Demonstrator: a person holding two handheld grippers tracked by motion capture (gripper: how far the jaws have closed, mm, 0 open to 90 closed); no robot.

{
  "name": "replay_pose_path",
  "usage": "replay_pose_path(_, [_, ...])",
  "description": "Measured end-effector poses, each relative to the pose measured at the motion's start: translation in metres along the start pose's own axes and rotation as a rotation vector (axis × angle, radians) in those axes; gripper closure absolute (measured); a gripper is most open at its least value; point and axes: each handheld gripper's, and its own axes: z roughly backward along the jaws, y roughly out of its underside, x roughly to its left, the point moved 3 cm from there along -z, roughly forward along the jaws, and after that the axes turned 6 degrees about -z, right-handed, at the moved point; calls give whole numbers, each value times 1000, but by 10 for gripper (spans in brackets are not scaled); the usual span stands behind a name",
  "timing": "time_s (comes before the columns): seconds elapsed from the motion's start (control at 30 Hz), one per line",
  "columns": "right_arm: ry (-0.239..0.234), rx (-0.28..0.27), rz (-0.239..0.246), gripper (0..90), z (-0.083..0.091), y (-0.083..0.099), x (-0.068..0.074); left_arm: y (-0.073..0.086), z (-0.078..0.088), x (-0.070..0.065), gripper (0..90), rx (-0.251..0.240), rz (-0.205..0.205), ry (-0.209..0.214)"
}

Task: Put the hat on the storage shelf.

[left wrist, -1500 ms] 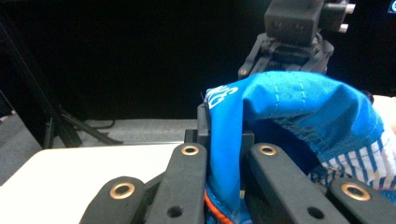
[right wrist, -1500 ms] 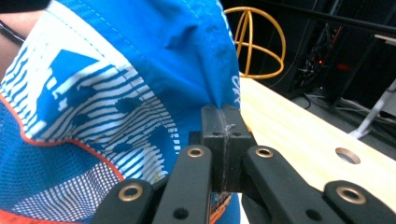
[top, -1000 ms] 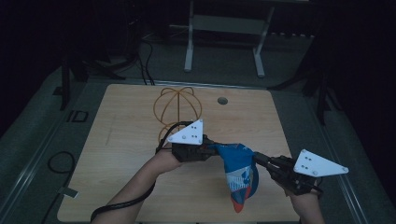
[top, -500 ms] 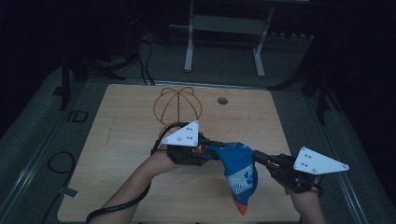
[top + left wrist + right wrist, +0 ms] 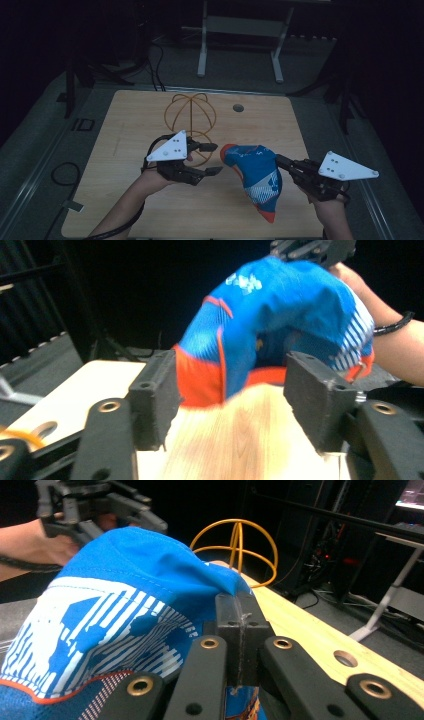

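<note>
Hands level, right tool [image 5: 280,161] pinching sock [image 5: 255,175], left tool [image 5: 214,159] just opened

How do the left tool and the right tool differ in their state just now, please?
The left tool has jaws standing apart, just opened, and grips nothing; the right tool is shut on the blue sock. The left tool sits beside the sock's orange cuff without pressing it, near the wire frame; the right tool holds the sock up off the table. Both carry a grey three-cornered plate.
</note>
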Motion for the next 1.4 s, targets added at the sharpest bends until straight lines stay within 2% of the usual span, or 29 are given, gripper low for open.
replay_pose_path(0.17, [17,-7,7,900,-3,-9,-4,17,15,-2,282,2,50,-49])
replay_pose_path(0.23, [22,-6,13,900,-6,-14,-6,25,21,-1,269,7,64,-85])
replay_pose_path(0.33, [25,-15,17,900,-10,-21,-8,38,30,0,236,4,91,-119])
replay_pose_path(0.37, [26,-17,15,900,-11,-24,-9,43,33,0,214,0,103,-118])
replay_pose_path(0.4, [29,-19,19,900,-13,-27,-10,47,35,-1,197,6,114,-140])
replay_pose_path(0.57, [36,-21,32,900,-22,-40,-13,67,45,-3,147,16,128,-198])
replay_pose_path(0.6, [34,-23,26,900,-24,-42,-14,72,46,-5,143,22,121,-232])
replay_pose_path(0.67, [38,-25,33,900,-29,-49,-16,80,47,-7,88,29,119,-255])
replay_pose_path(0.73, [38,-30,31,900,-34,-55,-18,89,49,-9,71,30,122,-276])
replay_pose_path(0.8, [40,-31,32,900,-38,-61,-19,99,51,-11,25,50,124,-310])
replay_pose_path(0.87, [36,-34,30,900,-40,-65,-20,103,52,-12,25,52,128,-315])
replay_pose_path(0.9, [37,-35,30,900,-43,-68,-21,112,53,-14,25,63,127,-345])
replay_pose_path(1.13, [42,-35,42,900,-67,-96,-26,138,56,-22,27,75,154,-359])
replay_pose_path(1.27, [47,-26,50,900,-83,-108,-28,151,58,-26,46,100,161,-370])
replay_pose_path(1.33, [50,-22,48,900,-92,-113,-29,157,59,-26,46,109,187,-376])
replay_pose_path(1.4, [51,-17,49,900,-101,-118,-29,162,60,-27,32,119,189,-390])
